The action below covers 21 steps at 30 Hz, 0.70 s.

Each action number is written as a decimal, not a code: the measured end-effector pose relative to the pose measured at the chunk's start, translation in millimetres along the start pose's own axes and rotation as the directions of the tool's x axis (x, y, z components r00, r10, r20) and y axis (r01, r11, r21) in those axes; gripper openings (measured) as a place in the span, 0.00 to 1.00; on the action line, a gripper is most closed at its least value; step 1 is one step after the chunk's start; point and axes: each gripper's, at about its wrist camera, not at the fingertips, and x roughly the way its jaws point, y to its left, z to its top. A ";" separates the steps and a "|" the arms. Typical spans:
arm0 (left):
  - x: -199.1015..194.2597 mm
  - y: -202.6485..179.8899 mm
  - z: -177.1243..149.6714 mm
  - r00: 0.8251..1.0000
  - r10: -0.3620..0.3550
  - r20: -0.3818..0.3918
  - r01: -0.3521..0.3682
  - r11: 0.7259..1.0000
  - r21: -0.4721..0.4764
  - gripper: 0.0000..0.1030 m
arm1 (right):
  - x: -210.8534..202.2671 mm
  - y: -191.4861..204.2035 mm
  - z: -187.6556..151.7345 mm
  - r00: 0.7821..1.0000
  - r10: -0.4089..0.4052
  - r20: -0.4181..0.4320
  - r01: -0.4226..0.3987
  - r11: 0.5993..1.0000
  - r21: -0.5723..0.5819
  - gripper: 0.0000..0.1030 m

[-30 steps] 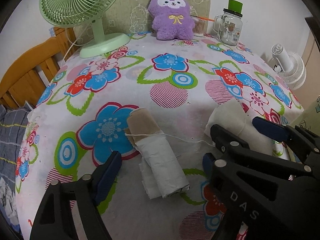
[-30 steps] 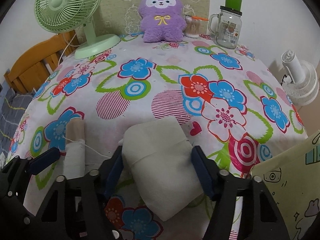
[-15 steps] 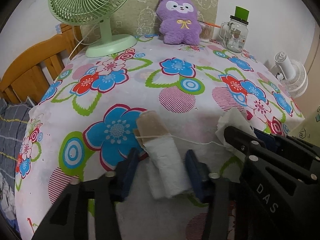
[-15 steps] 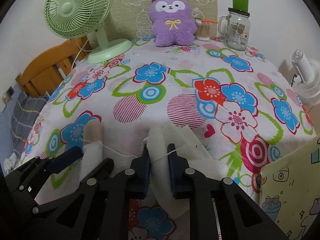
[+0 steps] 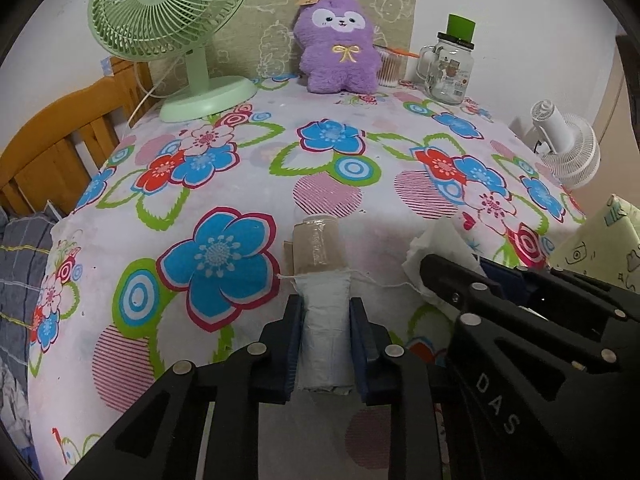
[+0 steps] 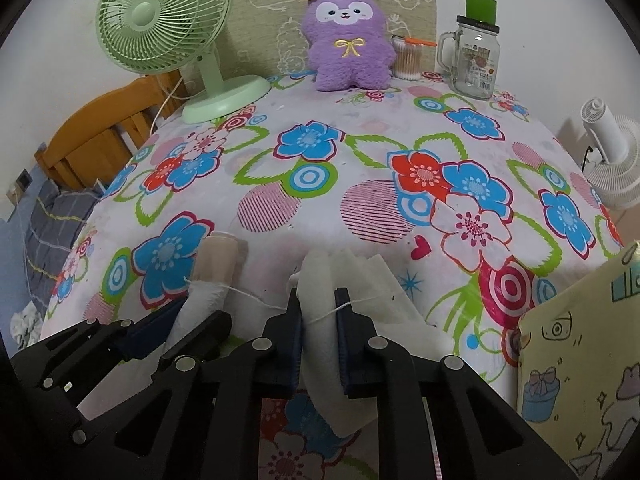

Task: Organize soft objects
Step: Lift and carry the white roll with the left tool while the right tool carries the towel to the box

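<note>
A rolled cloth, white with a tan far end, lies near the front of the flowered table. My left gripper is shut on its white part, blue pads squeezing both sides. To its right, a folded white cloth is pinched between the pads of my right gripper, its edges bunched upward. A thin white thread runs between the two cloths. The right gripper also shows at the right of the left wrist view, and the left gripper at the lower left of the right wrist view.
At the table's far edge stand a green desk fan, a purple plush toy, a cup of cotton swabs and a glass mug jar. A white fan stands off the right side. A yellow box sits near right; a wooden bed frame left.
Both grippers went from open around their cloths to shut on them. The white folded cloth crumpled upward under the right pads; the roll was squeezed narrower by the left pads.
</note>
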 end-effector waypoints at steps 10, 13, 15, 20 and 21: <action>-19.7 -5.4 -8.5 1.000 -0.001 0.017 0.001 1.000 -0.006 0.20 | -18.1 -1.0 -9.7 1.000 0.020 0.003 -0.020 1.000 0.016 0.16; -27.7 -6.4 -10.0 1.000 0.001 0.029 -0.001 1.000 -0.009 0.21 | -25.5 -0.6 -10.9 1.000 0.024 0.010 -0.024 1.000 0.016 0.16; -34.1 -7.6 -11.3 0.999 0.004 0.038 -0.004 1.000 -0.011 0.21 | -31.9 0.3 -11.5 0.999 0.027 0.018 -0.027 1.000 0.014 0.16; -49.0 -10.7 -14.7 0.998 0.011 0.060 -0.010 1.000 -0.014 0.21 | -48.5 2.9 -15.0 0.999 0.029 0.042 -0.029 1.000 0.004 0.16; -52.4 -11.4 -15.5 0.998 0.013 0.064 -0.012 1.000 -0.014 0.21 | -51.9 3.2 -15.7 0.998 0.029 0.046 -0.030 1.000 0.002 0.16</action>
